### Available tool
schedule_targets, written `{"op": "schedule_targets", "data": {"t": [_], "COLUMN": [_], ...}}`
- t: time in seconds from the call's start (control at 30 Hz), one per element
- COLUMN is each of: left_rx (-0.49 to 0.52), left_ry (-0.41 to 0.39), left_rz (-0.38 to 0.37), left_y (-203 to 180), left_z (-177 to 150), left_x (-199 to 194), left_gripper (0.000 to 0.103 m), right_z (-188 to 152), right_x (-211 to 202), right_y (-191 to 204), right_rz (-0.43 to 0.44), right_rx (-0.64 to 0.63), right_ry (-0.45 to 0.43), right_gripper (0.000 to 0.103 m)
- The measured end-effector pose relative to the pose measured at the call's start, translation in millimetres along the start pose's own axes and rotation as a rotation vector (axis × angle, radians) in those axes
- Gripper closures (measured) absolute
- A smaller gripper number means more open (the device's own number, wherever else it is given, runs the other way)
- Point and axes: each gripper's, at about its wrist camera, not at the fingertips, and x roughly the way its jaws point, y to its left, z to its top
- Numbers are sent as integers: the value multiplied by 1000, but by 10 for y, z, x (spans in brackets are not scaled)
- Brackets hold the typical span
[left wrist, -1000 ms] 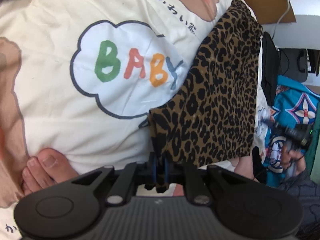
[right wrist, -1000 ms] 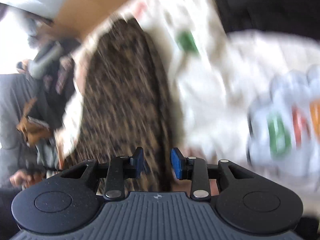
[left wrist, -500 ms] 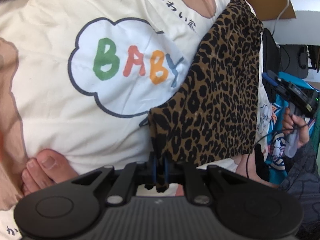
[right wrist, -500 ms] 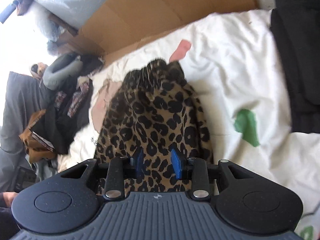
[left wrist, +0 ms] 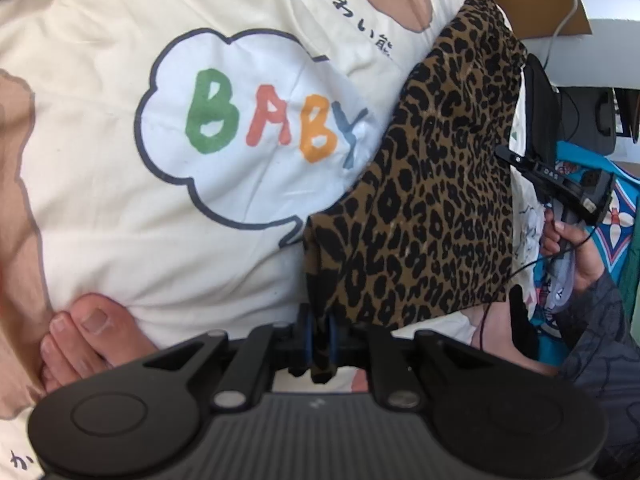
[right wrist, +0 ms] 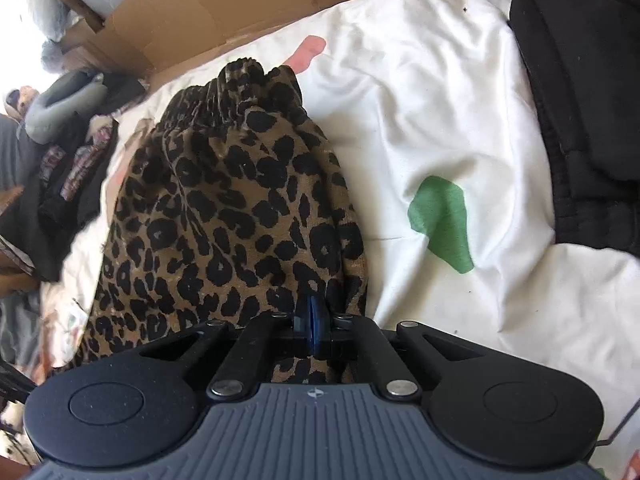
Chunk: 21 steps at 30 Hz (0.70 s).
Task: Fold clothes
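Landmark: the "BABY" cloud print (left wrist: pixel 256 128) on my cream bedsheet (left wrist: pixel 120 240)
Leopard garment (left wrist: pixel 436 208): lies flat on the sheet just right of the cloud print, its near-left corner overlapping the cloud's tail; in my right wrist view (right wrist: pixel 224 216) its gathered elastic waist is at the far end, toward the cardboard (right wrist: pixel 248 12)
Left tongs (left wrist: pixel 319 340): pressed together, pinching the garment's near corner, below and right of the cloud print; a fold of leopard cloth sits between the blue pads
Right tongs (right wrist: pixel 313 320): just closed, blue pads now together on the garment's edge on the side away from the cloud print; cloth bunches around the tips
My right hand (left wrist: pixel 576 252): seen from the left wrist view beyond the garment's right edge, gripping the handle, a cable trailing from it
My toes (left wrist: pixel 80 332): on the sheet, below and left of the cloud print
Black clothing (right wrist: pixel 588 92): stacked on the sheet, well apart from the leopard garment, past a green patch (right wrist: pixel 442 222)
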Motion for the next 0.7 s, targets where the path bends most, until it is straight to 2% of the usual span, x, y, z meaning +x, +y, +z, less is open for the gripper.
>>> {"op": "schedule_targets", "data": {"t": [0.13, 0.17, 0.3, 0.43, 0.5, 0.53, 0.57, 0.63, 0.7], "left_rx": [3, 5, 11, 14, 14, 13, 12, 11, 12], "left_ry": [4, 6, 10, 12, 12, 13, 13, 15, 16], "left_rz": [8, 10, 8, 4, 2, 1, 1, 0, 0], "left_y": [9, 8, 3, -2, -1, 1, 2, 2, 2], "left_z": [-1, -1, -5, -11, -13, -13, -12, -8, -5], "left_x": [16, 21, 27, 37, 42, 44, 48, 53, 55], "left_gripper": [94, 94, 94, 94, 94, 94, 94, 94, 94], "right_z": [65, 104, 325, 622, 770, 836, 894, 985, 1042], "right_x": [-65, -100, -222, -175, -116, -87, -53, 34, 128], "right_y": [114, 133, 277, 491, 589, 634, 668, 704, 702], "right_rz": [-80, -77, 54, 110, 116, 119, 126, 124, 88], "right_rx": [-28, -23, -29, -80, -108, -118, -129, -140, -140], "right_ry": [20, 19, -56, -129, -154, -169, -184, -198, -200], "right_gripper": [98, 99, 97, 96, 76, 70, 67, 67, 66]}}
